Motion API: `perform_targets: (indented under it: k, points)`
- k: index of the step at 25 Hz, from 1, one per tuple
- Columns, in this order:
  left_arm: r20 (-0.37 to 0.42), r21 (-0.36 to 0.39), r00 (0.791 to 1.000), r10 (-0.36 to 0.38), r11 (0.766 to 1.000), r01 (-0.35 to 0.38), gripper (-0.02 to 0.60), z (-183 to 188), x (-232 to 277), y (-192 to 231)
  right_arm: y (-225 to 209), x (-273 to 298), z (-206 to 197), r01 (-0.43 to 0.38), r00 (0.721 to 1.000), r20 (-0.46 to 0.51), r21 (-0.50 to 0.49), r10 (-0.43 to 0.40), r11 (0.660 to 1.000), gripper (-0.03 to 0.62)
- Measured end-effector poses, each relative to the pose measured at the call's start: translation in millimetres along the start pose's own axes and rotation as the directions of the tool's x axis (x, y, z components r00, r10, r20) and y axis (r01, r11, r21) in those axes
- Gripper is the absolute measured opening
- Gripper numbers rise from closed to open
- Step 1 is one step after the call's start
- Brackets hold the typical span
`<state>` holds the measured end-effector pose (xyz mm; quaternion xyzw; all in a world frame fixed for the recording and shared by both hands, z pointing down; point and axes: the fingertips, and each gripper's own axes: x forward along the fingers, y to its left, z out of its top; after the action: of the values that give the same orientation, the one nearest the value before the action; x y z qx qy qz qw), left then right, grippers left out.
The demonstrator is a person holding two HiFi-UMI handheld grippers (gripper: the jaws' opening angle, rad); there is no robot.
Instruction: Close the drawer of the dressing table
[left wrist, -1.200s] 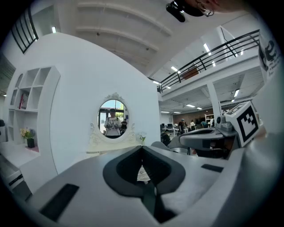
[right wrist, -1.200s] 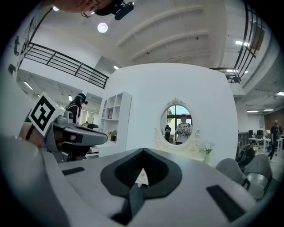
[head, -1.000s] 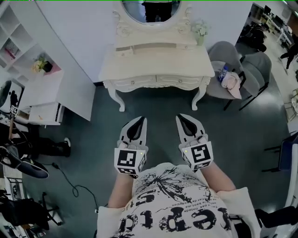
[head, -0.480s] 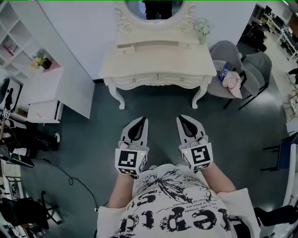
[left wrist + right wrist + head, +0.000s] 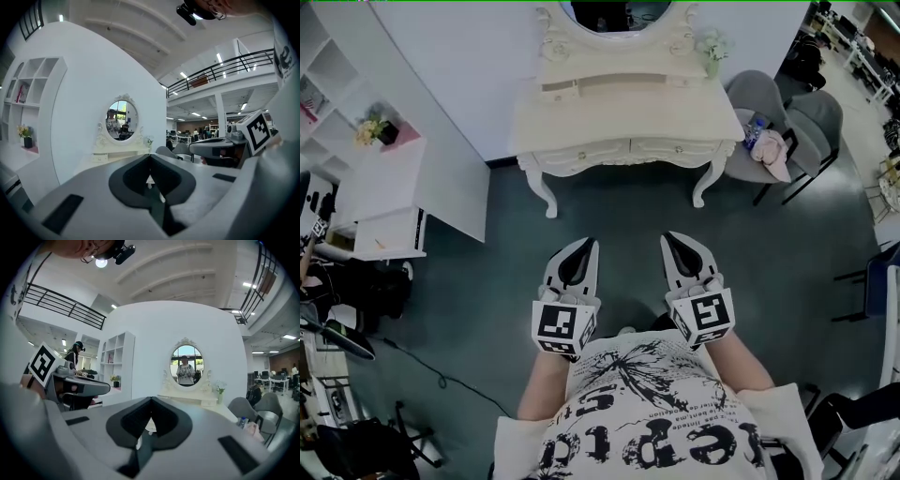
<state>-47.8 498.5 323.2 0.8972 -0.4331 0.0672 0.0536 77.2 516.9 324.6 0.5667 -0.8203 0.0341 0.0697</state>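
Observation:
The cream dressing table (image 5: pixel 628 122) stands against the white wall ahead, its oval mirror (image 5: pixel 614 11) above it. On its upper shelf a small drawer (image 5: pixel 561 91) at the left juts out slightly. Two front drawers (image 5: pixel 623 150) sit flush under the top. My left gripper (image 5: pixel 585 244) and right gripper (image 5: pixel 669 238) hang side by side over the green floor, well short of the table. Both are shut and hold nothing. The left gripper view shows the table (image 5: pixel 117 152) far ahead past the closed jaws. In the right gripper view the table (image 5: pixel 197 401) is equally distant.
Two grey chairs (image 5: pixel 787 117) with a cloth and a bottle on them stand right of the table. A white shelf unit (image 5: pixel 389 187) with a flower pot is at the left. A vase of flowers (image 5: pixel 712 45) sits on the table's right corner. Cables and gear lie at far left.
The person has stepped toward the table, so the floor and side furniture slid back in the head view. Both grippers stay shut and side by side.

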Motion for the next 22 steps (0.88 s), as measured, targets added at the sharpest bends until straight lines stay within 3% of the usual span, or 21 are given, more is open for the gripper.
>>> perform_targets:
  k: [5,11,16,22]
  points:
    - [-0.016,-0.017,1.000,0.012,1.000,-0.012,0.018,-9.3,-6.2,33.4,23.0,26.6,-7.1,-0.018,0.999,-0.028,0.025,0.019,1.000,0.015]
    - [-0.034,-0.032,0.996,0.083,0.996,-0.084,0.018,-23.4,13.3,87.0,25.8,86.9,-15.0,-0.077,0.996,-0.039,0.020,0.078,0.997,0.015]
    - [-0.048,-0.031,0.991,0.124,0.992,-0.126,0.018,-19.2,60.0,135.2,9.3,158.1,-15.0,-0.140,0.989,-0.038,0.035,0.141,0.990,0.015]
    - [-0.046,-0.021,0.989,0.144,0.989,-0.145,0.018,6.7,135.5,205.4,-27.6,259.8,0.8,-0.134,0.990,-0.041,0.008,0.134,0.991,0.015]
